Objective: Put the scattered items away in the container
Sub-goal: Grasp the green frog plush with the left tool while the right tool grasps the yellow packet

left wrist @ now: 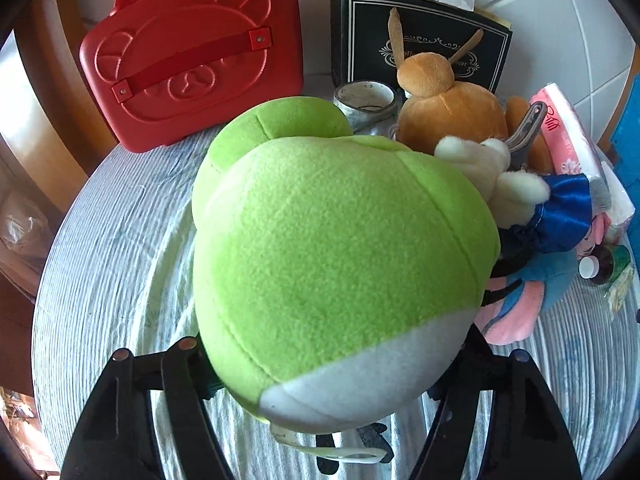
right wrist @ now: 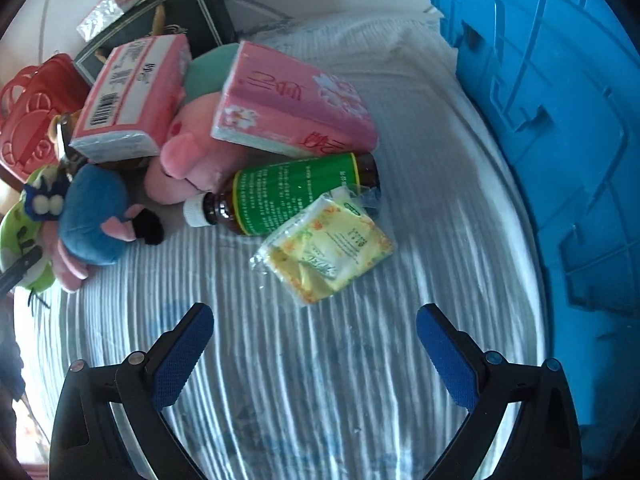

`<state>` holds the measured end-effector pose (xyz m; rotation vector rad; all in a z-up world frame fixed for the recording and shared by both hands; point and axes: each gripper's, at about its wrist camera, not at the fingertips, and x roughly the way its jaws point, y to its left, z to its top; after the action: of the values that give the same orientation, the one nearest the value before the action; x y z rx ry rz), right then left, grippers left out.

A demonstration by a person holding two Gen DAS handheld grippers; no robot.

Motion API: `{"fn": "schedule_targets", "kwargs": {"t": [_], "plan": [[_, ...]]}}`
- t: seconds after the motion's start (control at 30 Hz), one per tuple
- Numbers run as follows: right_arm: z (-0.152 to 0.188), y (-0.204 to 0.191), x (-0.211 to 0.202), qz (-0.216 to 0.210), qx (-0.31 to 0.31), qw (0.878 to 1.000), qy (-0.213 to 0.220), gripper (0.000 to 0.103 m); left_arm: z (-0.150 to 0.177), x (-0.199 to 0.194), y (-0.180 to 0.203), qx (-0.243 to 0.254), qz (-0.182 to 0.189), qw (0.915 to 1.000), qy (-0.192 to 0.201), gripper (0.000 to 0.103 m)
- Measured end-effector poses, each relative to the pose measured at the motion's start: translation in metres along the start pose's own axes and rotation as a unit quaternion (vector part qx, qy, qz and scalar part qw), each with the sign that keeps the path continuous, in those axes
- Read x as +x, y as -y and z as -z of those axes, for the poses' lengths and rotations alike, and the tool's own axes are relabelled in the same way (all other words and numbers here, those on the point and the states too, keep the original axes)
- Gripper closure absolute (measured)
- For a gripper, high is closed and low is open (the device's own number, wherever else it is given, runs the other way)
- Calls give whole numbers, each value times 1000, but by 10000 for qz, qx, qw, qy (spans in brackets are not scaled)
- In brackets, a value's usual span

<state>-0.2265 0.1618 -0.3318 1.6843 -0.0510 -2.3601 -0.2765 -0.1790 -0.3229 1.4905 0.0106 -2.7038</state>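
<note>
A big lime-green plush toy (left wrist: 340, 240) with a grey patch fills the left wrist view. My left gripper (left wrist: 332, 344) is shut on it, a black finger pressed into each side, pads hidden by the fabric. In the right wrist view my right gripper (right wrist: 316, 320) stands open over the striped cloth (right wrist: 320, 380), nothing between its blue pads (right wrist: 184, 360). Just ahead of it lie a yellow packet (right wrist: 328, 248) and a brown bottle (right wrist: 288, 196) with a green label. The blue plastic container (right wrist: 560, 120) stands at the right.
Beyond the bottle are two pink tissue packs (right wrist: 296, 108), a pink plush (right wrist: 188, 160) and a blue plush (right wrist: 92, 224). A red case (left wrist: 192, 60), black box (left wrist: 420, 40), tape roll (left wrist: 364, 100) and orange plush (left wrist: 448, 116) stand by the wall.
</note>
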Motion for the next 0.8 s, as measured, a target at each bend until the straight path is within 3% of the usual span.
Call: {"fn": "schedule_targets", "kwargs": {"t": [0.2,0.57,0.63,0.7,0.8], "plan": [[-9,10,38,-22,170,9999,-9,0,13,-20,-12,-309,164,9993,154,39],[-17,-6,55,12,23,9999,150,1,30,-41,-24,-429,86,9989,172,39],[-17,-7,54,95,38,9998,154,7,31,-43,-25,-441,69,9989,172,39],[-16,-6,51,128,66,9998,170,22,31,-45,-25,-460,65,9987,184,39],[-14,-5,47,19,72,9999,116,27,32,-49,-24,-477,71,9986,218,39]]}}
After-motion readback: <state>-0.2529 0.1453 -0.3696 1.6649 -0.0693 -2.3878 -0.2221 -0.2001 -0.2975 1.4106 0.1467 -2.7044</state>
